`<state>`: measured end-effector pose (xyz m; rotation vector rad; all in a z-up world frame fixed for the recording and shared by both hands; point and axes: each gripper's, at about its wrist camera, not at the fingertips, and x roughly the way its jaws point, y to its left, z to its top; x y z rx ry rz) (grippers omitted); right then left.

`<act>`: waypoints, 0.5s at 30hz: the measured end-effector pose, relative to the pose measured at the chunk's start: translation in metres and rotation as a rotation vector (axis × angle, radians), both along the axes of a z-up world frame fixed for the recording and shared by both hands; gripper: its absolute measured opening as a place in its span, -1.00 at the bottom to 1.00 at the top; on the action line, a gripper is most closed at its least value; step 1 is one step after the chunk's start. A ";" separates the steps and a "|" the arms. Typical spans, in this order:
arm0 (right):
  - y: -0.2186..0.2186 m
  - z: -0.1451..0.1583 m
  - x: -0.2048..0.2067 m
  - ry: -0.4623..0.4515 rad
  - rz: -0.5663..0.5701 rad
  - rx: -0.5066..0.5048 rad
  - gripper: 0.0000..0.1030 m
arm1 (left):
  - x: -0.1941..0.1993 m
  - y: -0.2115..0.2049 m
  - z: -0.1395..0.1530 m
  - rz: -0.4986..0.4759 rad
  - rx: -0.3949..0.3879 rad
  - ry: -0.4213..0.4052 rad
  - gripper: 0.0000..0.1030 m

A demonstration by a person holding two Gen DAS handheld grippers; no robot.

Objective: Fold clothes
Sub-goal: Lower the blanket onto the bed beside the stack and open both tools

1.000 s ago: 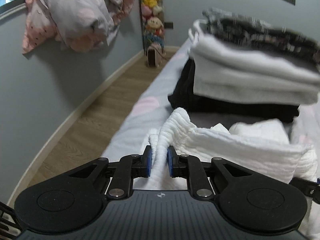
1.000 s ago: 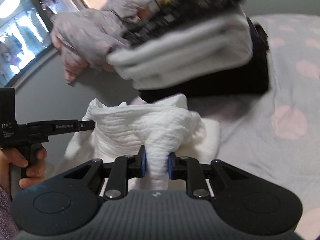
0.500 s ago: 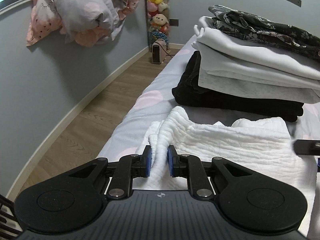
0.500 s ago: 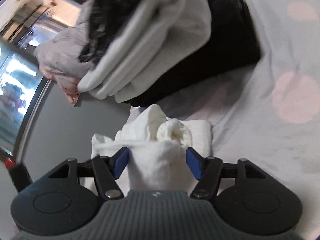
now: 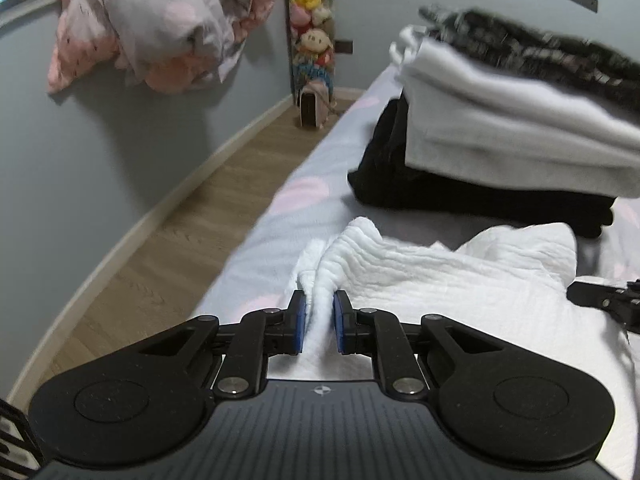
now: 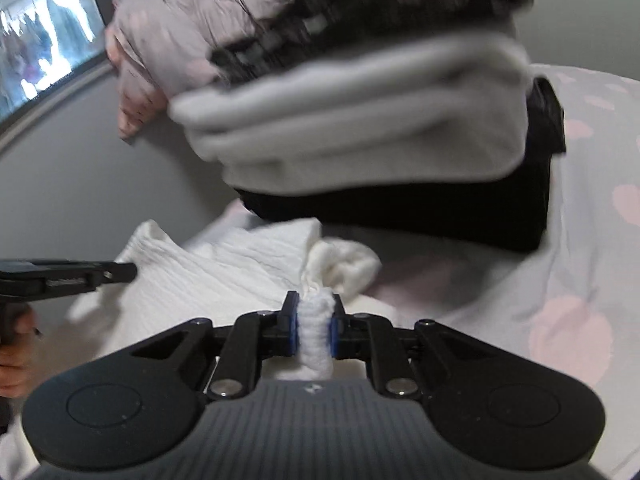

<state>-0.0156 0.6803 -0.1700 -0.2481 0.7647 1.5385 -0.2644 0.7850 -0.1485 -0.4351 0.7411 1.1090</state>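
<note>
Your left hand-held gripper [image 5: 318, 322] clamps bunched corner of white crinkled cloth [image 5: 440, 280]. Your right hand-held gripper [image 6: 313, 330] closing on rolled wad of opposite corner, cloth between pads. Cloth lies on bed [image 5: 280, 208], just ahead of both grippers, short of folded stack [image 5: 500, 140]. Two-corner hold likely keeps near edge taut for fold. Long axis runs gripper to gripper.
</note>
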 end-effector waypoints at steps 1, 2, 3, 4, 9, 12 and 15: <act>0.006 -0.008 0.000 -0.009 0.002 -0.014 -0.69 | 0.001 0.002 -0.005 -0.001 -0.005 0.002 -0.67; 0.009 -0.015 0.000 -0.011 0.004 -0.025 -0.69 | 0.001 0.004 -0.010 -0.003 -0.011 0.004 -0.67; 0.011 -0.020 0.000 -0.010 0.007 -0.028 -0.69 | 0.002 0.005 -0.014 -0.004 -0.015 0.006 -0.67; 0.011 -0.023 -0.001 -0.015 0.009 -0.023 -0.69 | 0.003 0.006 -0.016 -0.006 -0.013 0.008 -0.66; 0.014 -0.025 -0.002 -0.038 0.020 -0.025 -0.67 | 0.000 0.004 -0.011 -0.003 -0.014 0.012 -0.59; 0.010 -0.012 0.006 0.009 -0.022 -0.035 -0.48 | -0.006 -0.004 0.004 0.020 0.011 0.001 -0.55; -0.007 0.011 0.011 -0.033 -0.082 0.009 -0.25 | -0.023 -0.020 0.030 0.042 0.061 -0.018 -0.55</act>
